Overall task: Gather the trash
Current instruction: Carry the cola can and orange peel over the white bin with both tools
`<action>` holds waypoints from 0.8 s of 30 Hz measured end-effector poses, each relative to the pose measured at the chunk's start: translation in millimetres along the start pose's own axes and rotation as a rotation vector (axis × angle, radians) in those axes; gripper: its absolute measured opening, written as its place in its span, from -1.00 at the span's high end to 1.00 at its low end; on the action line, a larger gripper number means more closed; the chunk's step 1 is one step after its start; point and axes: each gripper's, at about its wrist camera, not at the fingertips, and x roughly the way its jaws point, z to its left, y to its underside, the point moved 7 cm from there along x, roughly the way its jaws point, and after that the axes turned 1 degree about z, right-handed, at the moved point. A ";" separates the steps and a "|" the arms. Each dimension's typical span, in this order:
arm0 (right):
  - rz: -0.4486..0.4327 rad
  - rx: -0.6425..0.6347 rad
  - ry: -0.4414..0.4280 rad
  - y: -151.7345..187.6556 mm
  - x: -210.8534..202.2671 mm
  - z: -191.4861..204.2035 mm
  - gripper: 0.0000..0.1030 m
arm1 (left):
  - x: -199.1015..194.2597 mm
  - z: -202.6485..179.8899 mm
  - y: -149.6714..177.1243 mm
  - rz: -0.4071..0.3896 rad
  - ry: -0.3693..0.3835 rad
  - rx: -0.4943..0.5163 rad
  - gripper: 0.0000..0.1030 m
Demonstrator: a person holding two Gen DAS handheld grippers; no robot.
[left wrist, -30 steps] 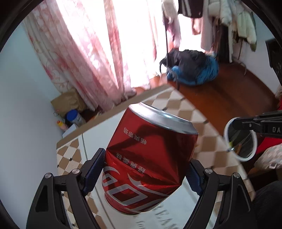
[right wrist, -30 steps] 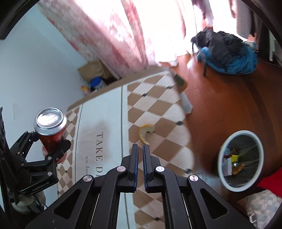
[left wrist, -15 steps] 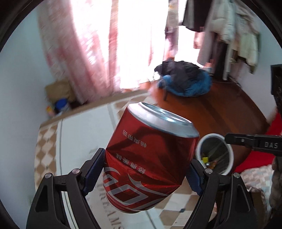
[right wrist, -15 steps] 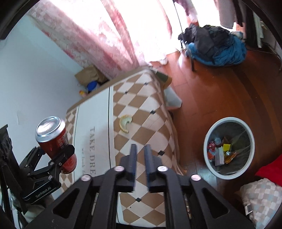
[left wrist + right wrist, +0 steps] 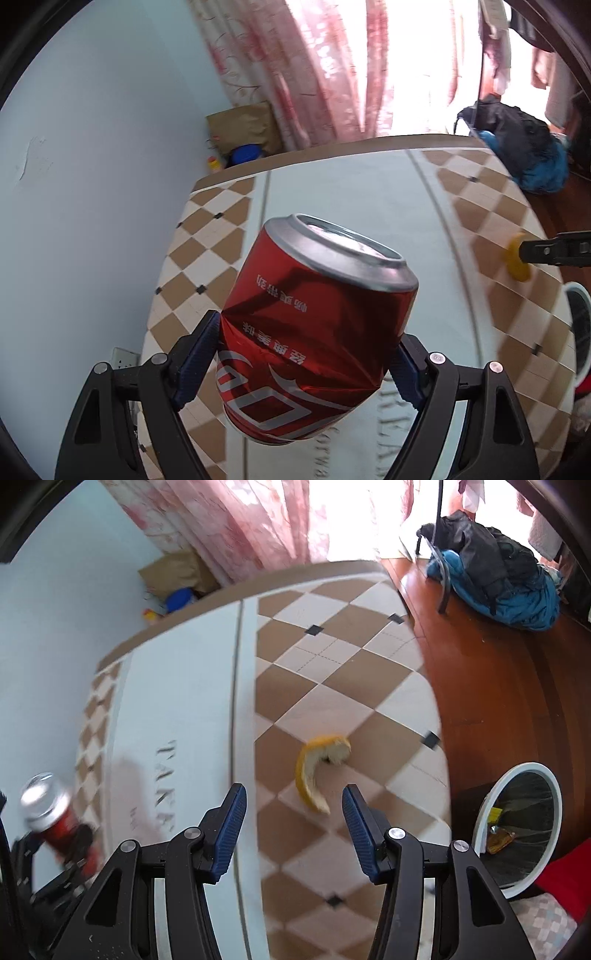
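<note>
You had the dented red cola can (image 5: pixel 314 328) clamped in your left gripper (image 5: pixel 310 365) above the bed, not yet binned, while your spread-jawed right gripper (image 5: pixel 293 830) faced the citrus peel (image 5: pixel 317 771) at twelve o'clock, the waste bin (image 5: pixel 517 834) at three.

The bin (image 5: pixel 580 325) is cut off by the left view's edge; in the right view the can (image 5: pixel 51 812) is blurred, and the bin's (image 5: pixel 484 812) contents are indistinct.
</note>
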 end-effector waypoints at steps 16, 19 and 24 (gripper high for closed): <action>-0.168 0.100 -0.130 27.7 -80.8 -44.0 0.87 | -61.9 -51.3 -34.4 -0.106 0.170 0.043 -0.59; -0.224 0.141 -0.139 45.9 -124.7 -82.4 0.87 | -99.4 -86.5 -44.3 -0.149 0.258 0.071 -0.59; -0.294 0.238 -0.095 82.0 -186.9 -169.4 0.87 | -159.7 -178.5 -49.6 -0.191 0.440 0.147 -0.59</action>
